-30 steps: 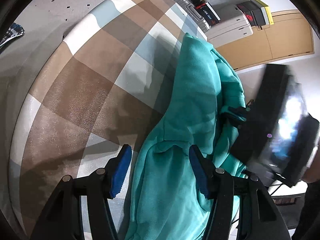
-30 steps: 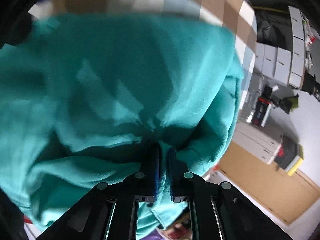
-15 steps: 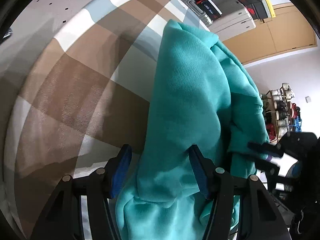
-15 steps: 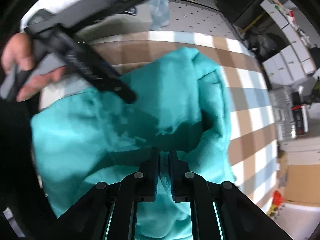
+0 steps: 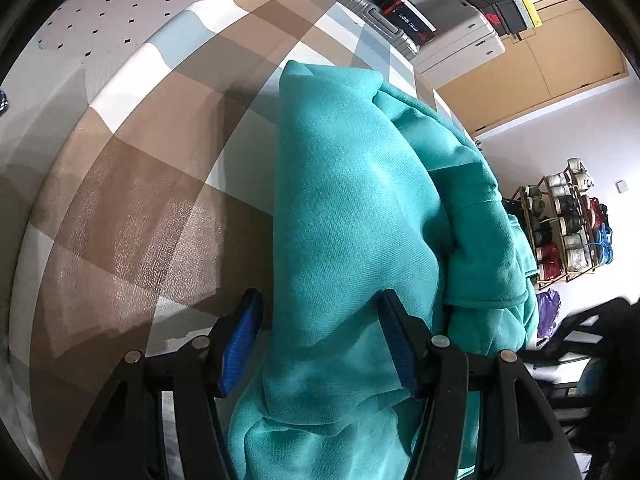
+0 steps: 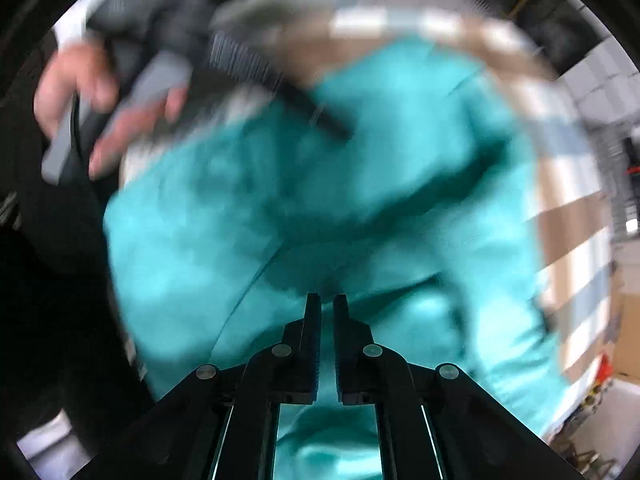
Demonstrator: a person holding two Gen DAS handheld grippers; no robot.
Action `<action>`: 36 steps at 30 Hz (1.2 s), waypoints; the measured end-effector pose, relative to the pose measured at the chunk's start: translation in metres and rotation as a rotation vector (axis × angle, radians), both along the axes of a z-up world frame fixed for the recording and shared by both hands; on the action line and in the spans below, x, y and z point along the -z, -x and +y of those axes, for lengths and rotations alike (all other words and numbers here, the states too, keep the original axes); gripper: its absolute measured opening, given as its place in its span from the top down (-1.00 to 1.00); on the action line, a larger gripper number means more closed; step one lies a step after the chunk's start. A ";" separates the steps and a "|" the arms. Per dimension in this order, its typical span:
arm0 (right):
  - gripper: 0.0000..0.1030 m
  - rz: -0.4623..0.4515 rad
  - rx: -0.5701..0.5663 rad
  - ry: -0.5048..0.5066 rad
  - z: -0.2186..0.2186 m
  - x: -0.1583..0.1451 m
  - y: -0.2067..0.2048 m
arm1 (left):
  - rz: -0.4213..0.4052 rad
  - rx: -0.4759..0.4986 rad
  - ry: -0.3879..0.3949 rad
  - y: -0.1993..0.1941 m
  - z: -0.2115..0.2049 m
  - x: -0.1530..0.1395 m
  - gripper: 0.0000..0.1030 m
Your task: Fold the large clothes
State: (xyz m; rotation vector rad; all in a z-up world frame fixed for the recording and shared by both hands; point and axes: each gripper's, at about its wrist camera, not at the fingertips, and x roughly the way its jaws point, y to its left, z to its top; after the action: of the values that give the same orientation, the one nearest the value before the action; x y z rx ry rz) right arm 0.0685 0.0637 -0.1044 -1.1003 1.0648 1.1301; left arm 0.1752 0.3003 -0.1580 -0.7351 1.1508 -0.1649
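R gripper [image 6: 327, 304]: jaws pressed together, pinching a fold of the teal garment [image 5: 352, 216]. L gripper [image 5: 320, 320]: jaws spread, garment bunched between them; right pad touches cloth, left pad clear. Garment lies heaped on the checked worktop [image 5: 160, 168], near edge. L hand [image 6: 104, 112] grips its tool, blurred. Far right: shoe rack [image 5: 568, 224]; far back, suitcase [image 5: 372, 20].
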 end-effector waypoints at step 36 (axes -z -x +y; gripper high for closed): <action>-0.52 -0.131 0.938 -0.206 -0.192 0.066 -0.126 | -0.093 -0.036 -0.169 0.034 -0.031 -0.070 -0.48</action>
State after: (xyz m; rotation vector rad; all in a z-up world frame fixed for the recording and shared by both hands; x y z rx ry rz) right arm 0.1948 -0.1279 -0.1709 -0.3942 1.1359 0.3880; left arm 0.1411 0.2689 -0.0885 -0.5924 1.0481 -0.0696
